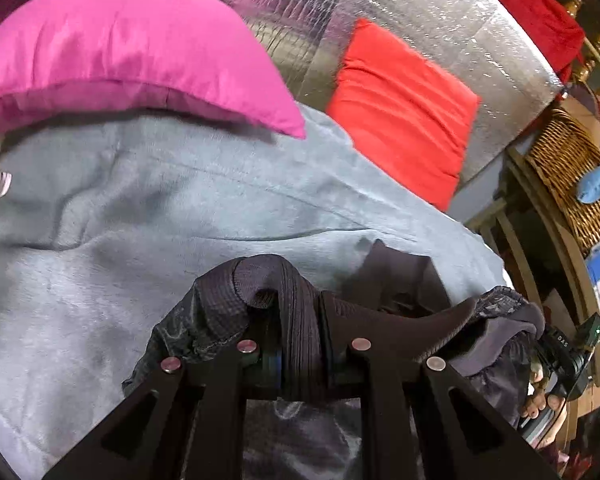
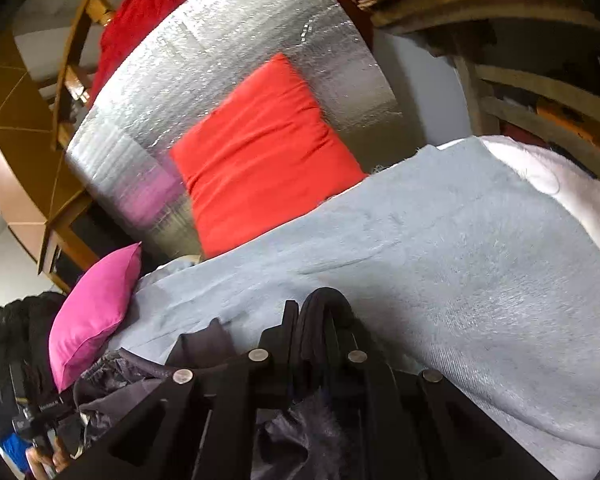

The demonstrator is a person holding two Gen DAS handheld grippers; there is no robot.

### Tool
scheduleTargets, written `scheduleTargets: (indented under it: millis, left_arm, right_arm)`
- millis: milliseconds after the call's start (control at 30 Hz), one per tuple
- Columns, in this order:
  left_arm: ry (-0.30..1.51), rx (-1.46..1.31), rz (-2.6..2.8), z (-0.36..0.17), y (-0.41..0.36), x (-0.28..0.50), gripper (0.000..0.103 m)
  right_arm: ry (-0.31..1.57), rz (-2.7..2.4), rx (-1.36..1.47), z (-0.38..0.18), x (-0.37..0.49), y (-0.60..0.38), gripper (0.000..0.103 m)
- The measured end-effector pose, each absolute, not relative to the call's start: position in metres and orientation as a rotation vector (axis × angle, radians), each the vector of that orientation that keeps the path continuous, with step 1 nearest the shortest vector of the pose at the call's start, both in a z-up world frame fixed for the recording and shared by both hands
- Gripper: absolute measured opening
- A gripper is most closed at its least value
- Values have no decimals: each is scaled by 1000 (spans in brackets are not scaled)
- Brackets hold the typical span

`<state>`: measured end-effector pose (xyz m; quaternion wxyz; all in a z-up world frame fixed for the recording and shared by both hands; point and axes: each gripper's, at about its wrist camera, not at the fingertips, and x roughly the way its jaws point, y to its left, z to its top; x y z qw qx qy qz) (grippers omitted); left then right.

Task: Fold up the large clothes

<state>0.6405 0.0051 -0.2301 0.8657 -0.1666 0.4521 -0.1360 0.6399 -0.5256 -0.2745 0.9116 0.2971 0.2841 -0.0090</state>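
Observation:
A dark grey-purple garment [image 1: 496,320] with a ribbed band hangs between my two grippers, low over a pale blue blanket [image 1: 140,220]. My left gripper [image 1: 300,312] is shut on a fold of the ribbed band, which bulges up between the fingers. In the right wrist view the same dark garment [image 2: 128,376] trails off to the left, and my right gripper [image 2: 320,320] is shut on a thin dark loop of it. The rest of the garment sags below the fingers, partly hidden.
A pink cushion [image 1: 120,52] lies on the blanket at the far left. A red cushion [image 1: 400,108] leans on a silver foil panel [image 1: 440,20]. A wicker basket [image 1: 572,176] on wooden shelving stands at the right. A person's hand [image 1: 540,400] holds the other gripper.

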Motion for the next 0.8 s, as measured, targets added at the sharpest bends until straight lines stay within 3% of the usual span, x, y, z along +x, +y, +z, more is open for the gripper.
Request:
scheduleTargets:
  millis: [167,333,400,433,467,500,533,600,800]
  left_arm:
    - [926,-366,-250,-252,3,649,19]
    - [908,-341,-248,-261,-6,647,25]
    - [901,-378,-274,-257,-3,643,33]
    - [897,-414,-294,-254,1,641,45]
    - [879,-443,-304,-249,5,637,61]
    - [852,-449,-284,-243,9,632,70]
    - [830,-447,-257,-237,12,628,84]
    - [771,-465,-222,-221,24,614,87]
    - [829,-479,-265,-206,30,548,87]
  right_arm:
    - [592,-23,696,-300,653,-533,9]
    - [615,74,961,-326,648,-564,16]
    - [573,94,1026,-325,636,-575,24]
    - [546,99,1047,-321,628,-580,40]
    - [526,98,1059,-318,621,-584,76]
    - [483,89,1072,-312,609,-589,89]
    - [441,82,1078,-306,599,-591,96]
    - [413,97,1063,-293,578,-597,96]
    - [487,151,974,-270,512,-590,96]
